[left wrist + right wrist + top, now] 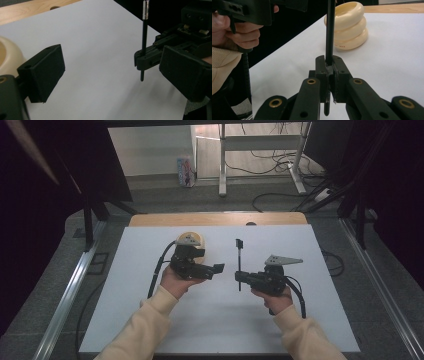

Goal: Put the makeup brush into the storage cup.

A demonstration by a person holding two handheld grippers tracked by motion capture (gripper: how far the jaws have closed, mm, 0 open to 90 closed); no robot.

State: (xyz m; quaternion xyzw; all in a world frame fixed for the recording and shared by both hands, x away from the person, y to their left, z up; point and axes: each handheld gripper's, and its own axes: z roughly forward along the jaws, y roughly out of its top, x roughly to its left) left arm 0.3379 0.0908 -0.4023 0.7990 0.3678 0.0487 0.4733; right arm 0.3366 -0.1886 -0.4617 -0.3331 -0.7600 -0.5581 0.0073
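No readable writing; right tool [329, 72] clamps black rod [330, 30].

Both forearms are coming in from 6 o'clock in cream sleeves, converging toward centre. Left hand [175, 281] is gripping the left gripper [218, 268] with its body level and nose pointing to 3 o'clock; jaws are standing wide apart, nothing between them. Right hand [272, 299] is holding the right gripper [239, 277] level, nose pointing to 9 o'clock, facing the left one across a small gap. Right jaws are sitting fully pinched together. Cables are trailing back toward 6 o'clock from each gripper.
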